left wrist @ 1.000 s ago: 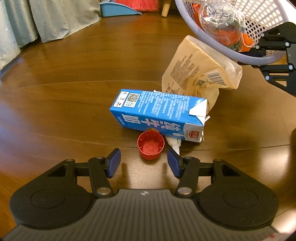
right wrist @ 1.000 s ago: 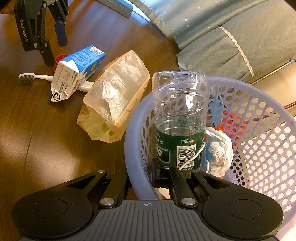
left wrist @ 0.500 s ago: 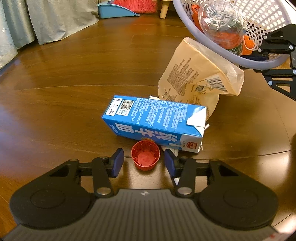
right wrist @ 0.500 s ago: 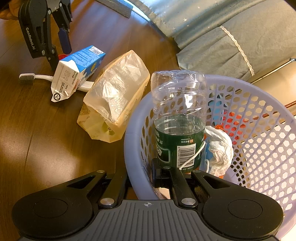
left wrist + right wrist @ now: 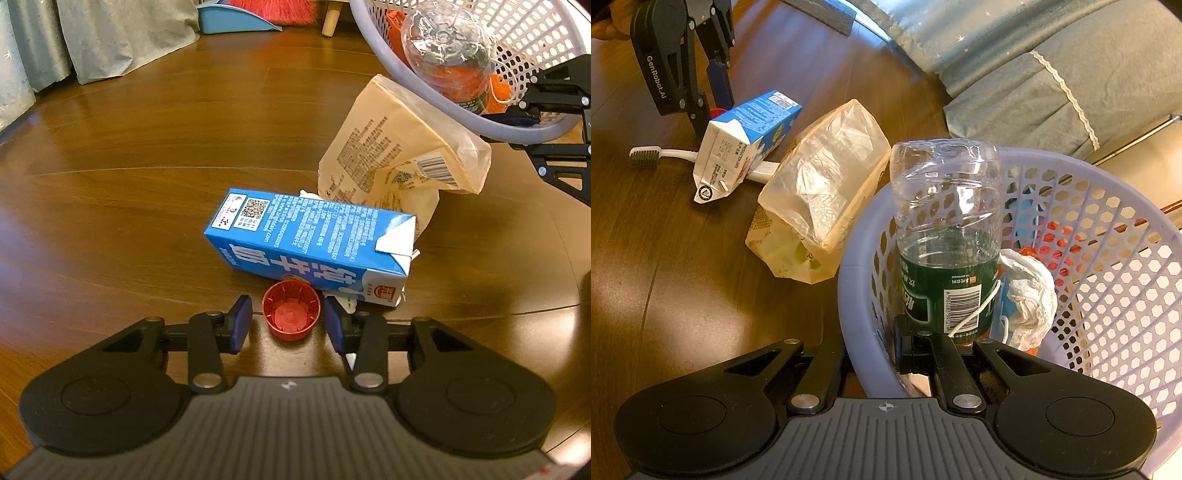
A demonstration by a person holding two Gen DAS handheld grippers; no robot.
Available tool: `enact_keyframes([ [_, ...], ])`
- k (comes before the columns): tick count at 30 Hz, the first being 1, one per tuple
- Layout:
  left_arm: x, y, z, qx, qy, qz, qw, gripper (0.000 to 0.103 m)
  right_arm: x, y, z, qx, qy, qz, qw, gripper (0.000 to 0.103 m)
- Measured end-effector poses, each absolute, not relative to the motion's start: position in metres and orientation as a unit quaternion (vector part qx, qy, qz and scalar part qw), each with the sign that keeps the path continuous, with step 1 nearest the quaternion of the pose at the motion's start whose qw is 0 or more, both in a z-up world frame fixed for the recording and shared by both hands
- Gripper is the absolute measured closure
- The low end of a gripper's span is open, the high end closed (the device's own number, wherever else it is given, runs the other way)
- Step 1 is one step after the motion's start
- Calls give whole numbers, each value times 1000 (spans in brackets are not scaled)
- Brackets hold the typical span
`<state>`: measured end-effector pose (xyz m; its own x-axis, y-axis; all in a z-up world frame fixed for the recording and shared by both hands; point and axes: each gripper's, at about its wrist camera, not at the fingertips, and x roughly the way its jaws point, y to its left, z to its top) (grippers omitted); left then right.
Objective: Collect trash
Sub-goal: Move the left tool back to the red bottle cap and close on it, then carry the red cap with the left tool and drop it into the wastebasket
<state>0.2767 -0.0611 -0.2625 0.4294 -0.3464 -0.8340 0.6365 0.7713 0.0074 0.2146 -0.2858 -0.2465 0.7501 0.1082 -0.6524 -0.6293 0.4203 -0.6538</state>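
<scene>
Since a second ago the left gripper has closed in on the red cap, which now sits between its blue fingers; they are spread, one on each side, not yet pinching it. Open side up, the cap lies on the wooden surface, just in front of the blue carton lying on its side. Behind the carton a crumpled tan bag leans against the lavender basket. A white toothbrush runs under the carton, its bristle end sticking out. The right gripper is clenched on the basket's rim, one finger outside the wall and one inside. Inside the basket stands an inverted clear bottle with a green label, and beside it are a crumpled white wad and some orange and blue scraps too hidden to make out.
</scene>
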Motion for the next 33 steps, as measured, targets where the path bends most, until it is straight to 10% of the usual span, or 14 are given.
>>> enact_keyframes([
  [33,277,-54,-258,163,447,-289,831,75,214,-285,-247,-483,269,229,801,99],
])
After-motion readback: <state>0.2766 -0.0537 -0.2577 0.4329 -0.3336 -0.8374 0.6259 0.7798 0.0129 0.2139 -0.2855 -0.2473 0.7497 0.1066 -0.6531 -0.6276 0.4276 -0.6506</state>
